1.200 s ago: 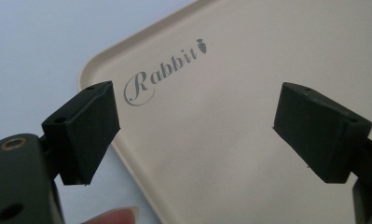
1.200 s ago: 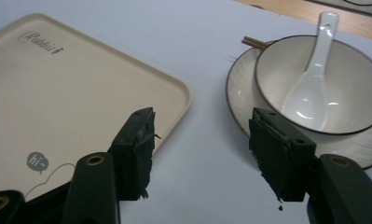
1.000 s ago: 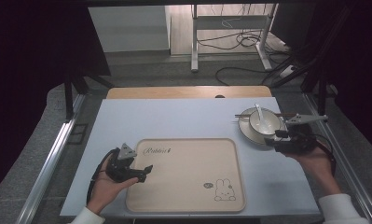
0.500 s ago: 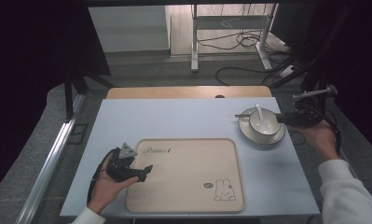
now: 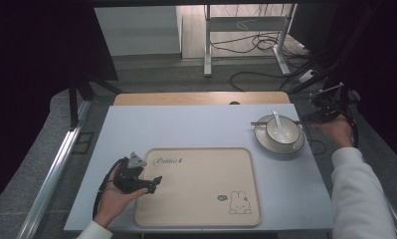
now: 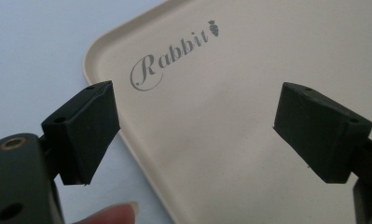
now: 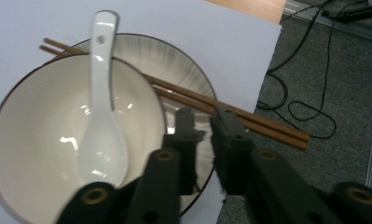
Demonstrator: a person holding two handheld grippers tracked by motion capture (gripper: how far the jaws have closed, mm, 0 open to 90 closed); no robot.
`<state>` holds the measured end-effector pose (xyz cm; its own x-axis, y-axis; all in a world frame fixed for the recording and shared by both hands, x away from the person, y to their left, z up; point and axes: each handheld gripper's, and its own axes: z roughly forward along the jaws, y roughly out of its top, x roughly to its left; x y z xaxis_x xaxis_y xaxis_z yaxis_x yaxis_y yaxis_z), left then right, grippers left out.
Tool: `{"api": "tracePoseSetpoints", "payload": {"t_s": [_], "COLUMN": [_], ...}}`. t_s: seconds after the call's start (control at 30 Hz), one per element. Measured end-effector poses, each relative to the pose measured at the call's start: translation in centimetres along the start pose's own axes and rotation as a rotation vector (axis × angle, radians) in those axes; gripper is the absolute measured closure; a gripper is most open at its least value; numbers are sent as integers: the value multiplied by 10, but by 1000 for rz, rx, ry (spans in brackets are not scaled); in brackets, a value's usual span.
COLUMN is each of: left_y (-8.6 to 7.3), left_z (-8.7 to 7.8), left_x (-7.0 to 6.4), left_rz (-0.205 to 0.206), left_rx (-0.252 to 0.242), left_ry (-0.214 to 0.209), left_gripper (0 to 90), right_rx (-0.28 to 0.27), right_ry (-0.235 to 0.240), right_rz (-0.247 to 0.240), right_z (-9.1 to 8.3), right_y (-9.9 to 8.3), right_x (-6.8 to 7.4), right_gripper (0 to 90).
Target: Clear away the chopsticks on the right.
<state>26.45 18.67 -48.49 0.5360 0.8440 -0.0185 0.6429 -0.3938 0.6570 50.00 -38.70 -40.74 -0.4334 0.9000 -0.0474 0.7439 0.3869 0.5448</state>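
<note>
Tray (image 5: 201, 189) is seen directly under and ahead of the left gripper (image 5: 156, 181), flat on the table (image 5: 186, 129); in the left gripper view the tray's (image 6: 221, 116) near edge is straddled by that gripper (image 6: 195, 130), its jaws spread wide with nothing between them, one jaw over the table and the other over the tray.

Plate (image 5: 280, 148) is found well apart from that gripper and just beside the right gripper (image 5: 315, 117), so the right hand is judged the nearer one for it. In the right gripper view the plate (image 7: 174, 65) lies below and ahead of the right gripper (image 7: 204, 116), whose jaws are drawn almost together, nothing being seen pinched. Bowl (image 7: 34, 140) is set on the plate, to the left of the jaws.

Chopsticks (image 7: 249, 116) are laid across the plate's far rim, just beyond the jaw tips; their long axis runs crosswise to the jaws, slanting down to the right, and the near ends overhang the rim on the right. A grip on them would be judged to need the jaws reopened and moved slightly forward. Spoon (image 7: 102, 116) rests in the bowl, handle pointing away.
</note>
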Motion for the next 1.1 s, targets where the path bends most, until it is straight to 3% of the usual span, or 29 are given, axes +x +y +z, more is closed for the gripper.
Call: {"api": "tracePoseSetpoints", "payload": {"t_s": [0.07, 0.2, 0.47, 0.6, 1.1], "left_y": [0, 1, 0, -1, -1], "left_z": [0, 1, -2, -1, 6], "left_x": [0, 0, 1, 0, 5], "left_rz": [-6, -4, -44, -44, -37], "left_rx": [2, 7, -3, 5, 30], "left_ry": [-1, 6, 23, 27, 26], "left_gripper": [141, 141, 141, 141, 141], "right_rx": [9, 21, 29, 6, 77], "right_ry": [-5, -17, -69, -70, -75], "right_rz": [5, 14, 40, 46, 28], "right_z": [7, 18, 50, 57, 77], "right_y": [4, 8, 11, 13, 12], "right_x": [-5, -13, -29, -33, -37], "right_gripper": [875, 889, 890, 891, 891]}}
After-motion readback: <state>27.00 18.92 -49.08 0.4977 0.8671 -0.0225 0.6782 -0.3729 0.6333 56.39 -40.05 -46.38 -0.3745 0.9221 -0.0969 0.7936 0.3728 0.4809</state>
